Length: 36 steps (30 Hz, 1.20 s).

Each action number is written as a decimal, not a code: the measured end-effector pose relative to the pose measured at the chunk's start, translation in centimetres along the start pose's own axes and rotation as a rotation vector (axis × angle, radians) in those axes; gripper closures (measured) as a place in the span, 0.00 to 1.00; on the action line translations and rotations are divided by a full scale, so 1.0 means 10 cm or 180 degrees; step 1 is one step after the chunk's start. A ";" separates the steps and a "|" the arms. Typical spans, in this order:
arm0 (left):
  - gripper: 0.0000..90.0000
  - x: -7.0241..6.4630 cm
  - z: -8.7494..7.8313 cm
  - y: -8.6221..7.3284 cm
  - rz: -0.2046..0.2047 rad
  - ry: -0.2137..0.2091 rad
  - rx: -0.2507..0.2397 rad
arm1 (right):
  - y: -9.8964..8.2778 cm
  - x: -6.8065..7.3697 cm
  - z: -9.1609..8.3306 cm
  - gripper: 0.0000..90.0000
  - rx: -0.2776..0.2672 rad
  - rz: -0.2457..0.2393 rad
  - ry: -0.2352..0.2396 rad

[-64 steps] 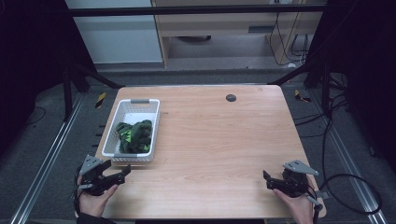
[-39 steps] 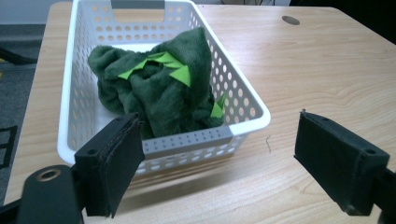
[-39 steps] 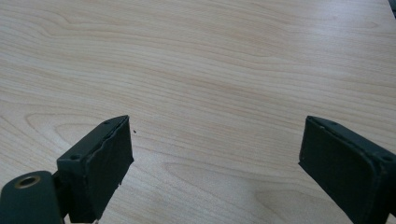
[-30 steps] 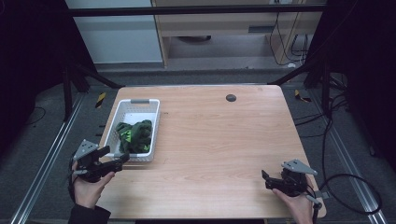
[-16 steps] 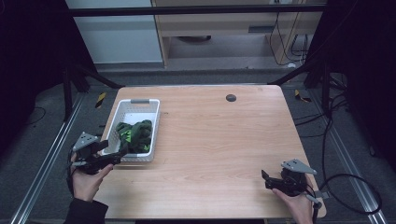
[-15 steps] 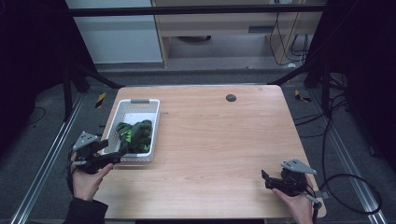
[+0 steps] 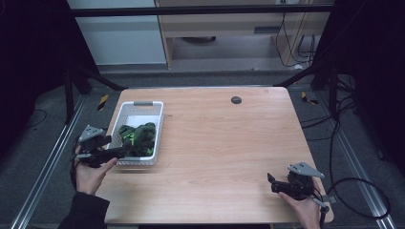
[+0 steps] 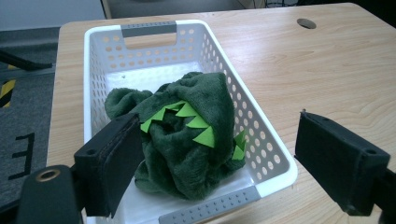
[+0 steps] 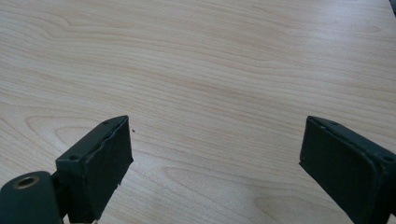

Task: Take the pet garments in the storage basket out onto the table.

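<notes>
Gaping empty left tool frames crumpled plush, shape unclear; right tool wide, empty.

- High view: you're looking forward and down from above your side of the table, far enough back to take in the whole top, with the white basket left of centre.
- Left gripper view: you're close in at the basket's near end, facing along its length toward the far handle.
- Right gripper view: you're low and tight over bare tabletop, well away from the basket.
- Overlap: high and left gripper views share the basket and the table hole beyond it; the right gripper view shares only wood.
</notes>
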<state>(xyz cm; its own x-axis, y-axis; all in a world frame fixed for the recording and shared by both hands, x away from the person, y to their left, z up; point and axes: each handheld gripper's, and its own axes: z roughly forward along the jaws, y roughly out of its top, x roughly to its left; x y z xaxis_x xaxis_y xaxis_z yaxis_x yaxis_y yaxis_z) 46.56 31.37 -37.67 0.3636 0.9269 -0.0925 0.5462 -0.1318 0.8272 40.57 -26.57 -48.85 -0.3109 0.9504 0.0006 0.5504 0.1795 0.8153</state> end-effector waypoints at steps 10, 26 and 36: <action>0.16 -0.04 0.12 0.14 0.0093 -0.0008 0.0142 | 0.00 -0.01 0.00 0.10 0.0002 0.0002 0.0005; 0.16 -0.02 0.33 0.29 0.0181 0.0010 0.0390 | 0.01 0.00 0.01 0.10 0.0032 0.0017 0.0050; 0.16 -0.02 0.50 0.33 0.0260 0.0057 0.0616 | 0.00 -0.01 0.02 0.10 0.0042 -0.0010 0.0061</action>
<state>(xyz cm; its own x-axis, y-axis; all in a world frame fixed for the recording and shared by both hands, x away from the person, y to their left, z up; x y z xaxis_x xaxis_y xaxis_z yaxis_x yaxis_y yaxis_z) 52.12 29.00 -37.71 0.4001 0.9163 -0.0182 0.6510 -0.2701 0.7094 40.75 -26.57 -48.93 -0.3275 0.9448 0.0093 0.5595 0.1860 0.8077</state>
